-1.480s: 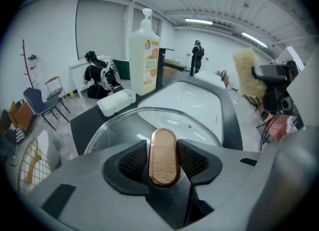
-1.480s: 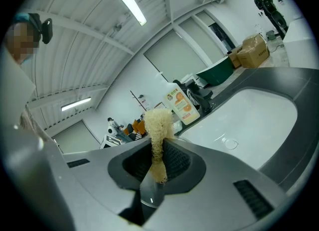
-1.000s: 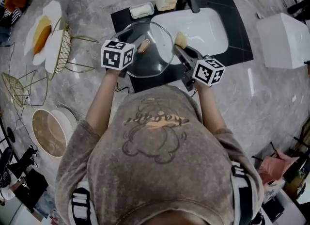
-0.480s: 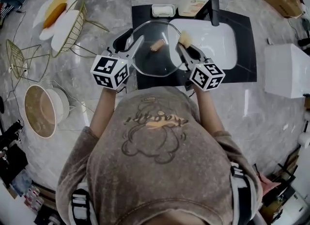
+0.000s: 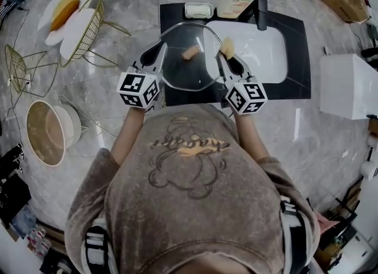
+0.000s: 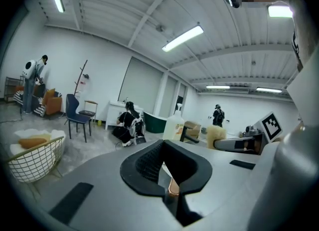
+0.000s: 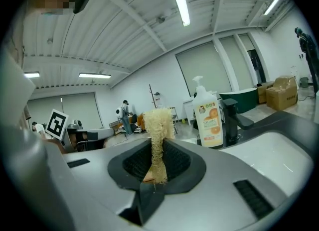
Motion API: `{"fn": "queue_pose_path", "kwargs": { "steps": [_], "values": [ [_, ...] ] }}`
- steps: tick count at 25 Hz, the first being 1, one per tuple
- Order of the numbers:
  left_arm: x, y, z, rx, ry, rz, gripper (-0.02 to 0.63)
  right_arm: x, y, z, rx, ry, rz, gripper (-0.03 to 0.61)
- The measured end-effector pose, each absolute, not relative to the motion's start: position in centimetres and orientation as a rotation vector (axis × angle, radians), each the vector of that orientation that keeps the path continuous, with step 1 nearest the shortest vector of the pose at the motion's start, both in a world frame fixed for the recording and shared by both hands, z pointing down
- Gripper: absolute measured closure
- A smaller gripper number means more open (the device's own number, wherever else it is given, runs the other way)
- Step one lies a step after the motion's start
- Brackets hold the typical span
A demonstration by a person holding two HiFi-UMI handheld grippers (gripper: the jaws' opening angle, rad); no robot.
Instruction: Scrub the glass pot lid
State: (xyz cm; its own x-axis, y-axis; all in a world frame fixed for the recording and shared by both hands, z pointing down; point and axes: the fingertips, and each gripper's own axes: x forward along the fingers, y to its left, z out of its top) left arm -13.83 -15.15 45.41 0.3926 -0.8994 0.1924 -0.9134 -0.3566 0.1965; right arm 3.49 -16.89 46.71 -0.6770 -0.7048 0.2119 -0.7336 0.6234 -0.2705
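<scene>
The lid [image 5: 188,72] was held up over the left edge of the sink [image 5: 263,48], its knob [image 5: 191,52] facing up. The left gripper [image 5: 158,55] had just clamped its jaws on the lid's thin left rim. The right gripper [image 5: 227,60] had its jaws clenched on a loofah [image 5: 225,46] just beside the right rim. Being glass, the lid was likely stiff, fairly heavy, breakable and slick once wet. A one-sided rim hold could twist under scrubbing, so the knob probably offered a surer grip.
</scene>
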Motion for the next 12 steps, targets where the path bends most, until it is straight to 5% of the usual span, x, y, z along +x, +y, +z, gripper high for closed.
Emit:
{"fn": "queue_pose_path", "kwargs": {
  "steps": [12],
  "values": [
    [-13.33, -15.2, 45.98, 2.362, -1.562, 0.08, 0.595, 4.12, -16.45, 47.11, 1.259, -2.736, 0.49, 0.531]
  ]
}}
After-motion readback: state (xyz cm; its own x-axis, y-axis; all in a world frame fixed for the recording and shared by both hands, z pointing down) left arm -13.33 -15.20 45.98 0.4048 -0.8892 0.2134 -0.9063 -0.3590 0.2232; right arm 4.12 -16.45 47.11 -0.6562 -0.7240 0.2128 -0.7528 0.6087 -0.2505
